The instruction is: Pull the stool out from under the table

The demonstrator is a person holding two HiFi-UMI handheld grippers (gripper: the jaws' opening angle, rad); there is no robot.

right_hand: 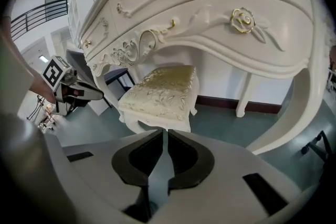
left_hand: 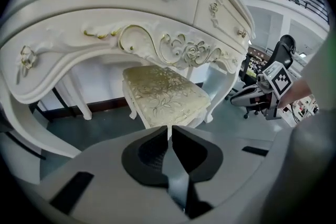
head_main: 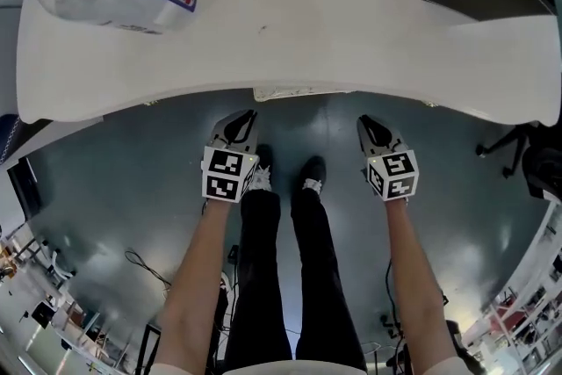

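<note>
Fingers (left_hand: 151, 152) of left gripper (head_main: 241, 126) and right gripper (head_main: 370, 127) pressed together, empty, forearms (head_main: 204, 263) parallel, before stool (left_hand: 163, 94).

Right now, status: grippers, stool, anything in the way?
Left gripper shut, empty. Right gripper shut, empty. Stool under table, untouched. Nothing seen between grippers and stool.

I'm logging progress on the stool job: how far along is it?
Done: nothing yet; the stool sits tucked under the table. In hand: nothing; the left tool and right tool are shut, empty, short of it. Left: grip the stool and pull it out.
</note>
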